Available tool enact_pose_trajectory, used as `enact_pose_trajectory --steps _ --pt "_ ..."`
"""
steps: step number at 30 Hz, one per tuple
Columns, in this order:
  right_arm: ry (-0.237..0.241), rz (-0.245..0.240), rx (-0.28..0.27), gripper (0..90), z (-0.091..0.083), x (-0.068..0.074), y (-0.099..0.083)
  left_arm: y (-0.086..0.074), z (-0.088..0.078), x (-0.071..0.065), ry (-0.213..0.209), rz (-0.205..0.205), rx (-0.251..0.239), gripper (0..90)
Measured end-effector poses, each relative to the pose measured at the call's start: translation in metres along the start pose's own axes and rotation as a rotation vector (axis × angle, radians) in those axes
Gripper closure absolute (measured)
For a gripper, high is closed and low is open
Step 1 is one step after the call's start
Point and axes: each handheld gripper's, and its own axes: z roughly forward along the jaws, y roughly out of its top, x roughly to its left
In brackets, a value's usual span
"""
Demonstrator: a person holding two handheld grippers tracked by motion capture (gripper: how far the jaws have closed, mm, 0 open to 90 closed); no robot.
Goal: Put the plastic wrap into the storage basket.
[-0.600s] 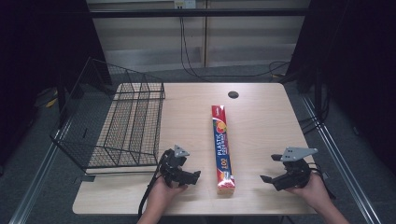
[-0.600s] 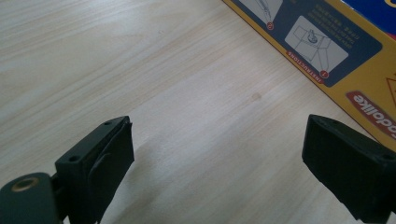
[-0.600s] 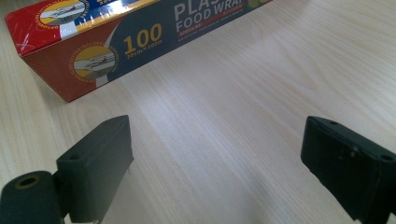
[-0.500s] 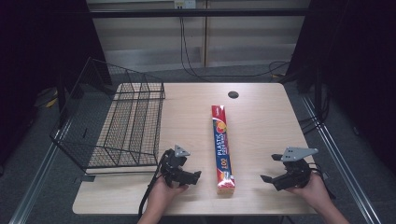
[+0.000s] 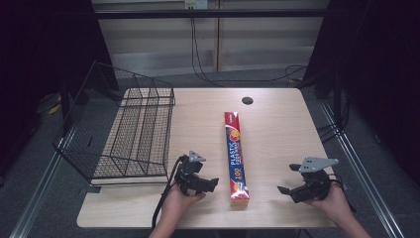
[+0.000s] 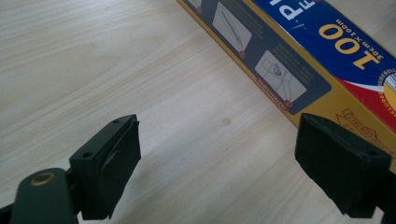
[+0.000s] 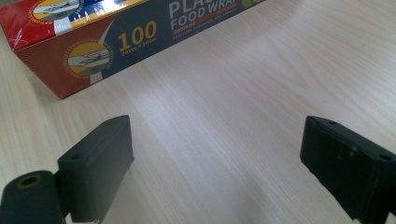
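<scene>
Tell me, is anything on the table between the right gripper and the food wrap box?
No. Between the right gripper and the food wrap box there is just bare table, as the high view shows.

Your table (image 5: pixel 277 139) is evenly and brightly lit from above, while the room around it falls off into near black. Shadows under your grippers stay soft and short. Ahead of your left gripper (image 6: pixel 219 163), the wrap box (image 6: pixel 299 60) shows a mild sheen. Both gripper views are slightly soft, and the high view is grainy.
</scene>
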Motion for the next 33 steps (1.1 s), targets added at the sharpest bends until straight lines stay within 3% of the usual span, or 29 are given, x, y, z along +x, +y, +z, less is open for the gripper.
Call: enact_pose_trajectory --steps 3,6,11,33 --pt "-0.002 0.003 0.003 9.3 0.000 0.000 0.000 0.003 0.002 0.000 0.005 -0.021 0.012 14.8" --pt "0.003 0.001 0.001 10.0 0.000 0.001 0.000 0.010 0.004 0.000 -0.031 -0.051 0.034 16.8" --pt "0.003 0.001 0.002 9.9 0.000 0.001 0.000 0.021 0.009 -0.001 -0.054 -0.071 0.044 16.6" --pt "-0.001 -0.003 -0.007 9.6 -0.002 0.001 0.000 0.064 0.027 -0.009 -0.053 -0.097 0.084 11.9"
